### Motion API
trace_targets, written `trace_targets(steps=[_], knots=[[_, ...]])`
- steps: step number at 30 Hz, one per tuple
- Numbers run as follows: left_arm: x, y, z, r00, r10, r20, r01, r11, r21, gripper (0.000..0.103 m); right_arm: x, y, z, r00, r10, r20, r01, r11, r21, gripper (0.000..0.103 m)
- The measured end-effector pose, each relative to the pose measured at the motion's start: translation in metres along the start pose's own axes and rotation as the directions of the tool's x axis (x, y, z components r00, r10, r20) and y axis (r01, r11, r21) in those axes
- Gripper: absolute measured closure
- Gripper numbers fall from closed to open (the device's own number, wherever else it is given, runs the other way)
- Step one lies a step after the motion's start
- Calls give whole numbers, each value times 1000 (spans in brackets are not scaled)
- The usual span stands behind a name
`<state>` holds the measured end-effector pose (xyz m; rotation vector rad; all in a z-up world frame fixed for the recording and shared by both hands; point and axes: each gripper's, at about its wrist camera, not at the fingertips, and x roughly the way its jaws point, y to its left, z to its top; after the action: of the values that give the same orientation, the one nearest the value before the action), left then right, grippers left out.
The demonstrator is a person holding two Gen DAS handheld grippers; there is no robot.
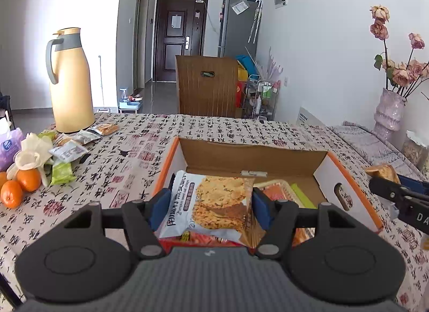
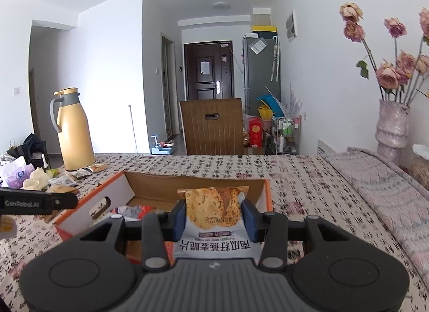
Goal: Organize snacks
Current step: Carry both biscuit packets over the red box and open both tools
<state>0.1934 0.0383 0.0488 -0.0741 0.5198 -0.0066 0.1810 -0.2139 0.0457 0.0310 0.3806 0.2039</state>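
Above the table's box (image 1: 348, 175), both grippers tilt down, jaws clamping crisp packets (image 1: 211, 204) (image 2: 214, 218).

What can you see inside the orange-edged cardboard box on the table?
Inside the cardboard box lie red-orange snack packets and a green strip. The cracker packet in the left gripper covers the near part of the box.

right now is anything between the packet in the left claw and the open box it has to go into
Nothing visible. The left claw holds its crisp packet right over the open cardboard box, whose top is uncovered. Other snack packets already lie on the box floor, with bare cardboard behind them.
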Motion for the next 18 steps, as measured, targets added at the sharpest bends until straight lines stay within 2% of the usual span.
trace_targets(steps=[12, 18], knots=[[38, -18, 21, 1000, 19, 14, -19, 1000, -13, 38, 51, 8, 13, 1000, 16, -12, -16, 1000, 11, 60], [51, -19, 15, 999, 25, 21, -25, 1000, -3, 38, 69, 5, 2, 1000, 20, -20, -19, 999, 26, 60]])
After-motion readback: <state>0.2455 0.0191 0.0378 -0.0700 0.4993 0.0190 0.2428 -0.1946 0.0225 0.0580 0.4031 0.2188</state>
